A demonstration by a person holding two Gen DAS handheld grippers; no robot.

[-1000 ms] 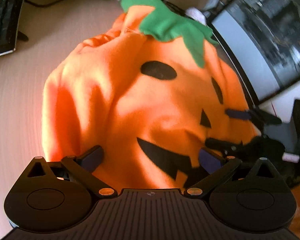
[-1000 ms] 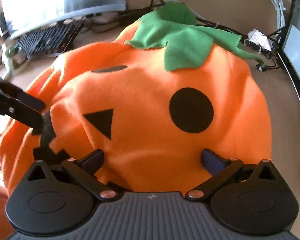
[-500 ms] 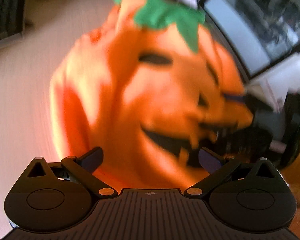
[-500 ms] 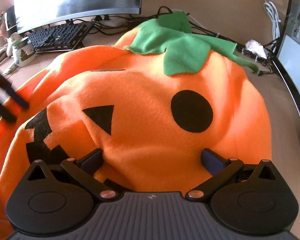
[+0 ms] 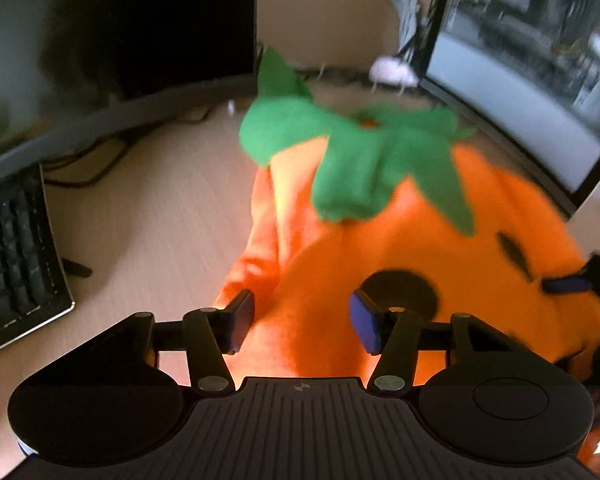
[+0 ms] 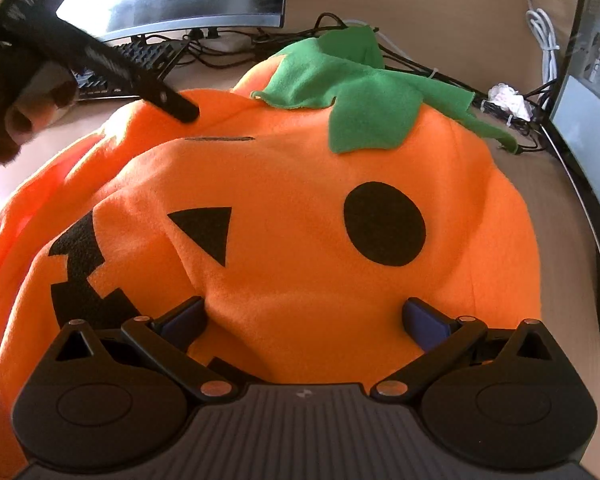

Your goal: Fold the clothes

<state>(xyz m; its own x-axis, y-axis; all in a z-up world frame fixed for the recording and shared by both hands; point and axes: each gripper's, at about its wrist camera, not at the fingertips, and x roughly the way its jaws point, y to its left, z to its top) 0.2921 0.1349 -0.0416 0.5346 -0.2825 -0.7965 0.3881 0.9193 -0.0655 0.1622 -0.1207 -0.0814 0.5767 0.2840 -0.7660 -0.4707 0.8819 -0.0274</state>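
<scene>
- I see the pumpkin costume (image 6: 308,216) heaped on the desk (image 5: 148,216), its green leaf collar (image 6: 364,92) on the side towards the monitors.
- My left gripper (image 5: 302,320) is closing, orange fleece between its blue pads (contact is blurred; I can't confirm it).
- My right gripper (image 6: 304,320) sits at the costume's near edge, jaws spread wide, fleece bulging between them.
- The keyboard (image 5: 16,256) lies left of the costume.
</scene>
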